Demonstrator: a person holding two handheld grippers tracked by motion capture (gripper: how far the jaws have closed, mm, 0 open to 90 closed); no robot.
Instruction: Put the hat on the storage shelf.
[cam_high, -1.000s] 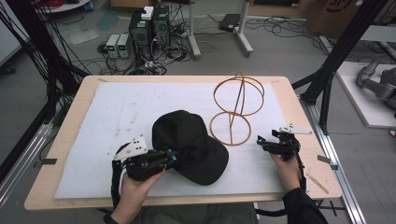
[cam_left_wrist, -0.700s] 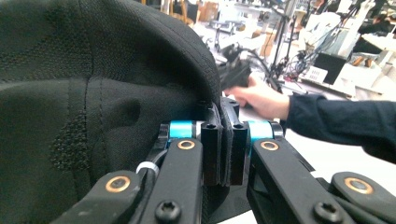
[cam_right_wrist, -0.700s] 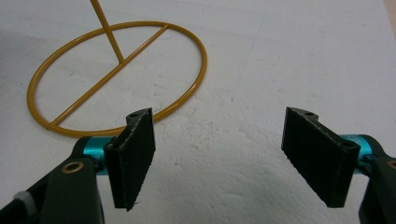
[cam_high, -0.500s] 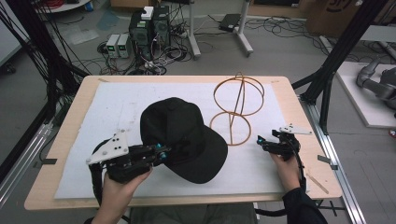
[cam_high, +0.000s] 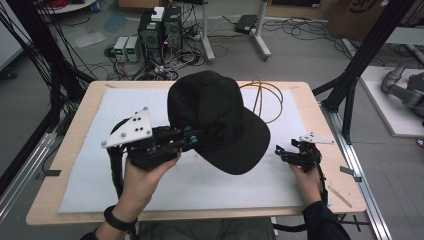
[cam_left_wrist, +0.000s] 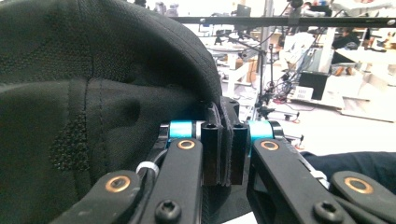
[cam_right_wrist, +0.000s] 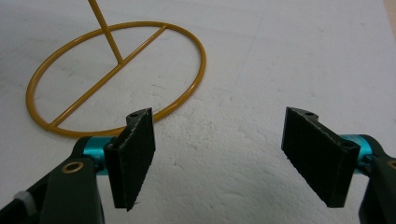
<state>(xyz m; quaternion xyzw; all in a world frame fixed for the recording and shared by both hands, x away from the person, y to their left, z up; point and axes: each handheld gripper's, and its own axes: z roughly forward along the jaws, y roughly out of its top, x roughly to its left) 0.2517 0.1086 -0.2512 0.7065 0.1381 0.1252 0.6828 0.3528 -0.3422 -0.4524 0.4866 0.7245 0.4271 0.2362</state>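
The left gripper (cam_high: 192, 136) pinches the rear edge of the black baseball cap (cam_high: 220, 120), held above the white foam mat (cam_high: 90, 175) (partly hiding the orange wire hat stand (cam_high: 262, 95)). The right gripper (cam_right_wrist: 219, 154) rests on the mat, jaws spread apart.

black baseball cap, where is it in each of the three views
High view: the black fabric baseball cap hangs mid-frame above the white foam mat, pinched by the left hand-held gripper.
Left gripper view: cap covers the left half, edge between the shut jaws.
Right gripper view: not in it.
Shared landmark: yellow wire stand.
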